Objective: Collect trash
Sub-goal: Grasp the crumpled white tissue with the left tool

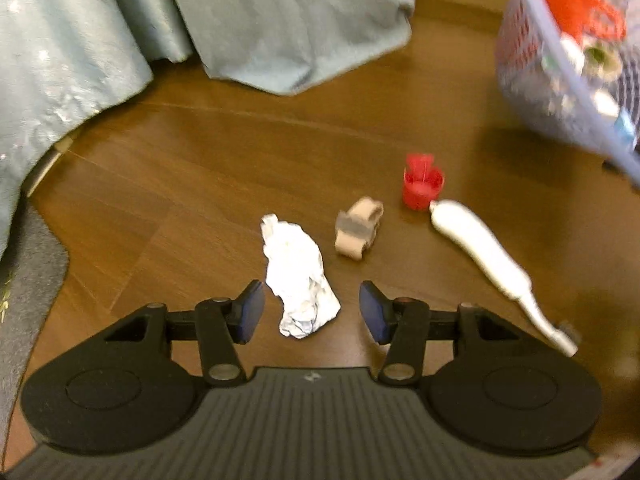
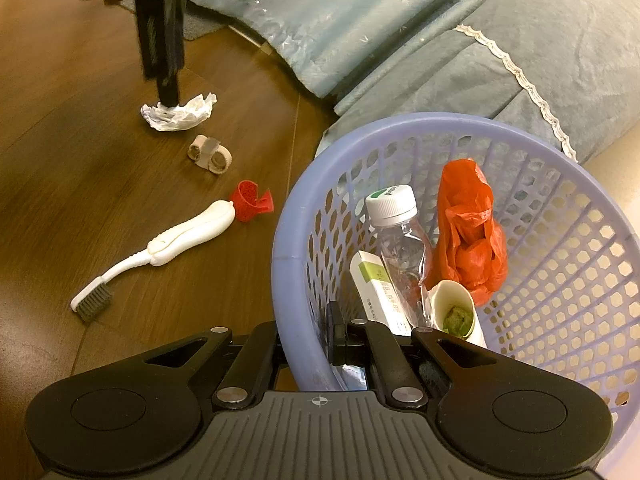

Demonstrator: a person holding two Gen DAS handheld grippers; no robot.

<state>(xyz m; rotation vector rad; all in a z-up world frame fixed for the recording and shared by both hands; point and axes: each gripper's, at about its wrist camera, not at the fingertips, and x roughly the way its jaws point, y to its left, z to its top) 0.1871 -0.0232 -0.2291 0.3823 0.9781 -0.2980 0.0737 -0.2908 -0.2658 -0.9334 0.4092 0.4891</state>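
A crumpled white paper (image 1: 296,272) lies on the wooden floor between the blue pads of my left gripper (image 1: 312,314), with a gap on each side; the jaws are open. The right wrist view shows that gripper (image 2: 168,96) standing down onto the paper (image 2: 188,114). Beyond the paper lie a beige taped roll (image 1: 358,232), a red plastic piece (image 1: 422,184) and a white brush (image 1: 480,256). My right gripper (image 2: 336,340) is shut on the rim of the lilac basket (image 2: 288,240), which holds a clear bottle (image 2: 400,240), a red bag (image 2: 468,232), a small box and a paper cup.
A blue-green bed cover (image 1: 120,40) hangs to the floor at the back and left. A grey rug (image 1: 24,280) edges the left side. The basket (image 1: 520,40) hangs at the upper right of the left wrist view, above the floor.
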